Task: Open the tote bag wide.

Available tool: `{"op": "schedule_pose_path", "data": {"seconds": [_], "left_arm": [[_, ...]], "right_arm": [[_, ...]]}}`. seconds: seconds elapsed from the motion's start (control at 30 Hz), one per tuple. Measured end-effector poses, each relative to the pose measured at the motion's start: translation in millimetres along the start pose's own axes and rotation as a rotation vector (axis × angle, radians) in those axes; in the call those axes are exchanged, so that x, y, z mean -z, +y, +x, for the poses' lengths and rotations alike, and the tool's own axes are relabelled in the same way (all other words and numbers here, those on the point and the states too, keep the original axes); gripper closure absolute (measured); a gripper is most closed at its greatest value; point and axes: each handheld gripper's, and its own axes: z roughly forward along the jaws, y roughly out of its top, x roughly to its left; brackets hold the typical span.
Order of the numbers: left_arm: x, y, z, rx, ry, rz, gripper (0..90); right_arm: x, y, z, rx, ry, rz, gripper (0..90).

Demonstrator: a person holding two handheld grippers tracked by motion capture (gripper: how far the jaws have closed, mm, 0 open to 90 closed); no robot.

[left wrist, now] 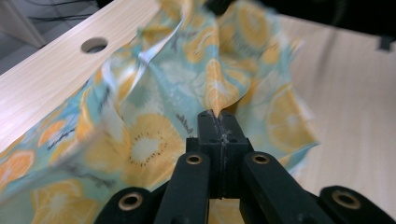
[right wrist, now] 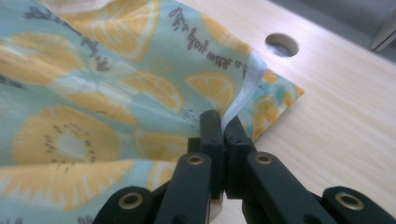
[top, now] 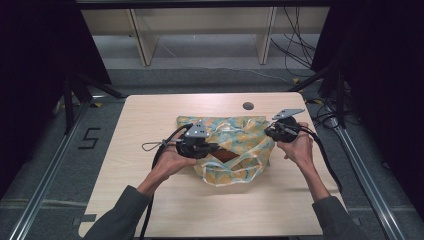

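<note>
Right gripper view alone shows white trim (right wrist: 245,91) pinched by right gripper (right wrist: 219,119).

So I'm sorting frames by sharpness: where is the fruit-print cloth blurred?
Left gripper view: the cloth smears at its left fold and far edge. Right gripper view: print crisp around the tongs, softer at near left. High view: evenly lit, dark surroundings, small but sharp.

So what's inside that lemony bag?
Through the mouth of the fruit-print bag, between both grippers, a reddish-brown patch shows. What it is, and anything deeper, is hidden by the fabric.
</note>
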Motion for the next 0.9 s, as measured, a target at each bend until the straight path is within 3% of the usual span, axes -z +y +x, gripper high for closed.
{"op": "schedule_pose_path", "data": {"seconds": [0.1,0.2,0.23,0.27,0.33,0.37,0.43,0.53,0.6,0.63,0.7,0.77,0.87,0.9], "left_arm": [[0.1,11.6,-1.6,-0.019,0.011,-0.030,89.7],[-6.3,26.7,6.8,-0.006,0.033,-0.037,89.8],[-11.4,36.5,17.2,-0.003,0.058,-0.026,89.8],[-16.7,42.6,24.6,0.012,0.085,-0.051,89.8],[-26.3,51.0,40.2,0.048,0.105,-0.044,89.8],[-31.7,54.1,49.5,0.052,0.122,-0.029,89.8],[-44.1,55.3,68.4,0.102,0.144,-0.012,89.7],[-62.0,46.9,89.8,0.158,0.172,0.056,89.7],[-72.3,36.6,103.4,0.204,0.174,0.099,89.7],[-72.3,36.6,103.4,0.204,0.174,0.099,89.7],[-76.8,31.1,107.8,0.222,0.175,0.120,89.7],[-79.8,28.5,109.1,0.233,0.170,0.126,89.6],[-80.7,28.5,108.3,0.234,0.164,0.135,89.6],[-80.5,29.3,107.9,0.233,0.161,0.135,89.6]], "right_arm": [[-12.6,-3.3,2.4,-0.028,0.026,0.046,90.0],[-27.6,-8.8,5.3,-0.013,0.039,0.091,90.0],[-29.0,-9.5,4.2,0.003,0.043,0.114,90.0],[-33.8,-11.6,4.4,-0.004,0.043,0.125,90.0],[-38.6,-12.9,7.7,-0.028,0.043,0.119,90.0],[-39.2,-13.1,7.8,0.006,0.032,0.137,90.0],[-39.8,-14.9,10.8,0.009,0.031,0.130,89.3],[-30.3,-17.0,13.9,-0.015,0.015,0.125,71.5],[-20.1,-18.8,16.8,-0.063,0.021,0.049,68.5],[-20.1,-18.8,16.8,-0.063,0.021,0.049,68.5],[1.2,-11.8,15.1,-0.086,0.105,-0.064,68.8],[22.2,-2.5,18.1,-0.105,0.150,-0.096,69.3],[38.6,8.3,27.0,-0.077,0.211,-0.178,67.1],[44.2,11.1,31.4,-0.085,0.246,-0.170,67.0]]}}
